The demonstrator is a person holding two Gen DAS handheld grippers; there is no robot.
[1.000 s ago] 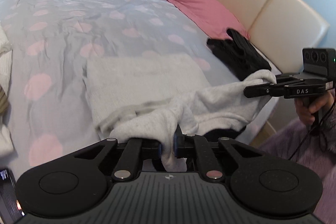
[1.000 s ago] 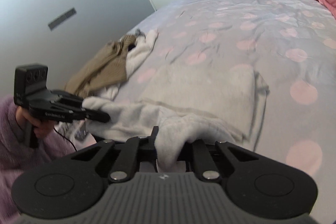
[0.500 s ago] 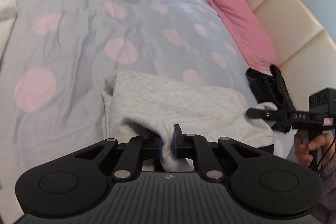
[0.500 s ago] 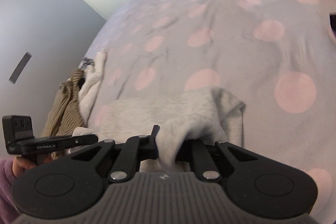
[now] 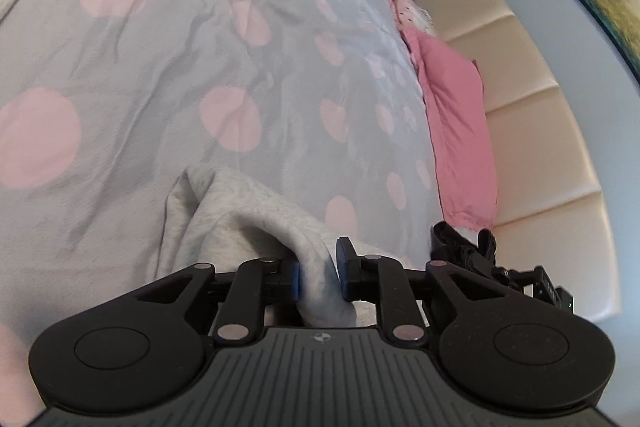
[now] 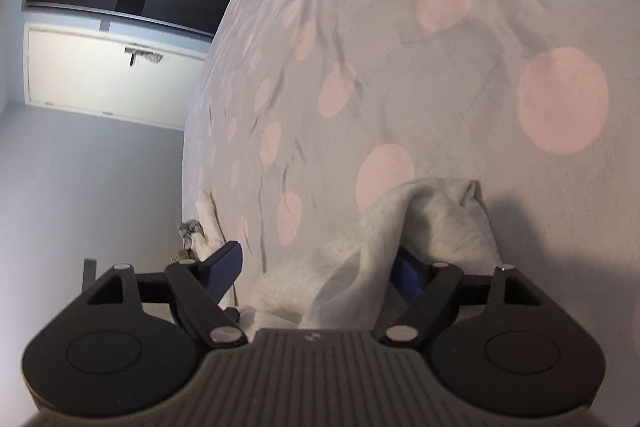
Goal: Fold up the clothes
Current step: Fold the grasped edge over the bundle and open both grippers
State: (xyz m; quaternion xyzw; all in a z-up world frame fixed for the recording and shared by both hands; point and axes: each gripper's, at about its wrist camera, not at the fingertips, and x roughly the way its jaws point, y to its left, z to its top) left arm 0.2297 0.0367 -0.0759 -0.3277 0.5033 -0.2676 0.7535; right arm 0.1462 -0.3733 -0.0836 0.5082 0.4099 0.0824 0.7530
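Closest to the left camera, the left gripper (image 5: 318, 273) had its two fingers squeezed on a fold of the grey sweater (image 5: 256, 223). The cloth hung down between them in a thick bunch. In the right camera, the right gripper (image 6: 320, 273) had its fingers wide apart. The sweater (image 6: 436, 223) draped over its right finger, but nothing pinched it there.

The sweater lay in a soft lump on the near edge of the bed cover (image 5: 200, 67), which was grey with pink spots. It looked doubled over on itself, with one corner poking up.

A little past it, beside the pink pillow (image 5: 456, 119), lay a small black garment (image 5: 460, 239). In the right view, more clothes (image 6: 202, 227) were piled at the bed's edge, and beyond them stood a white door (image 6: 100, 75).

Things could go wrong from here. With only one side pinched, a pull by the left gripper could drag the fold crooked. The loose cloth could also catch on the open finger and come undone.
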